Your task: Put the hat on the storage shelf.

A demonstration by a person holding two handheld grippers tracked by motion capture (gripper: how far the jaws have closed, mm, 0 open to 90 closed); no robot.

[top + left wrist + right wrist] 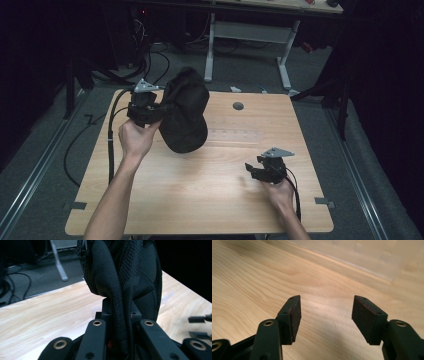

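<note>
A black fabric bag hangs over the back left of the wooden table, its lower end near or on the wood. My left gripper is shut on a fold of the bag's edge at its left side. In the left gripper view the pinched black bag rises between the jaws of the left gripper. My right gripper stands open low over the table at the front right, away from the bag. In the right gripper view the right gripper has nothing between its pads, just bare wood below.
A round cable hole sits near the table's back edge. A clear flat strip lies on the wood right of the bag. Cables trail off the table's left side. A white desk frame stands on the floor behind.
</note>
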